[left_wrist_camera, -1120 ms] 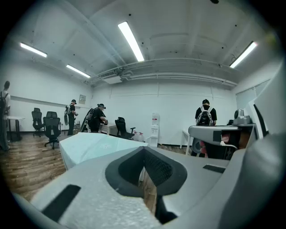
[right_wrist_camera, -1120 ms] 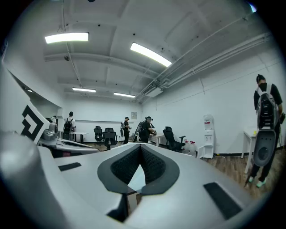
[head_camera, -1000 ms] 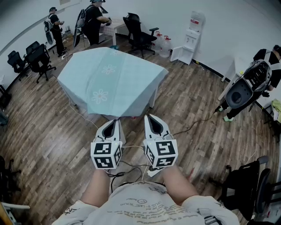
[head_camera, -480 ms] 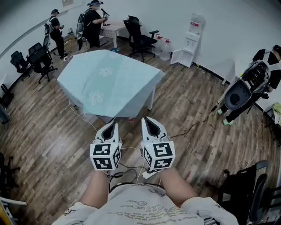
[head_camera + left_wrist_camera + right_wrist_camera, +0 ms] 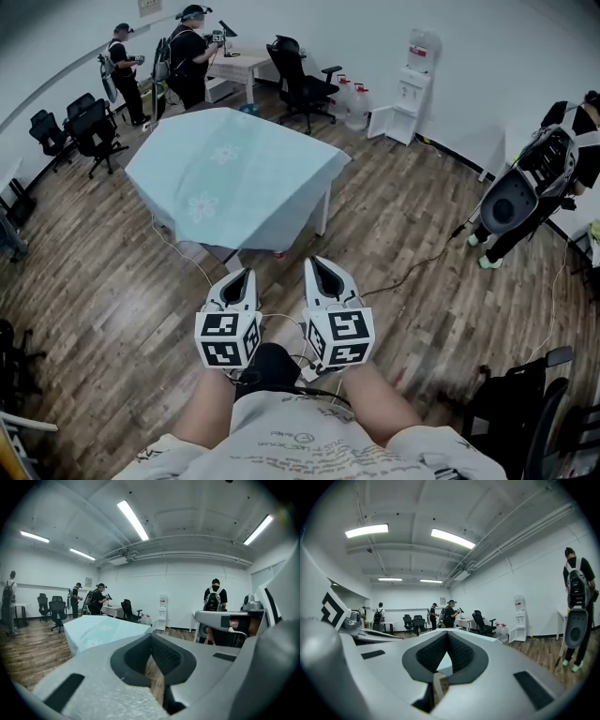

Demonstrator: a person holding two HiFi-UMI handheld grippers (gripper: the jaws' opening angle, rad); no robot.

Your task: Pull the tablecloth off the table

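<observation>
The tablecloth, pale blue-green with white flower prints, lies spread over the table and hangs down its sides. Only one white leg of the table shows.

On the near side of the table, apart from the cloth, are the left gripper and the right gripper, side by side and pointing to the table. In the left gripper view the left gripper has its jaws together. In the right gripper view the right gripper also has its jaws together. Neither of them touches the cloth.

Between the grippers and the table is wood floor, and a thin cable runs over it from the table's near-left side.

Behind the table stand a black office chair, a desk and two persons. To the back right of the table a water dispenser stands at the wall, with bottles beside it. Left of the table are more chairs. Well to the right of the table a person holds a large device, and a second cable lies on the floor there.

The cube on the left gripper carries only black-and-white square marks, no words. The print on the shirt and the label on the dispenser are too small to read.
</observation>
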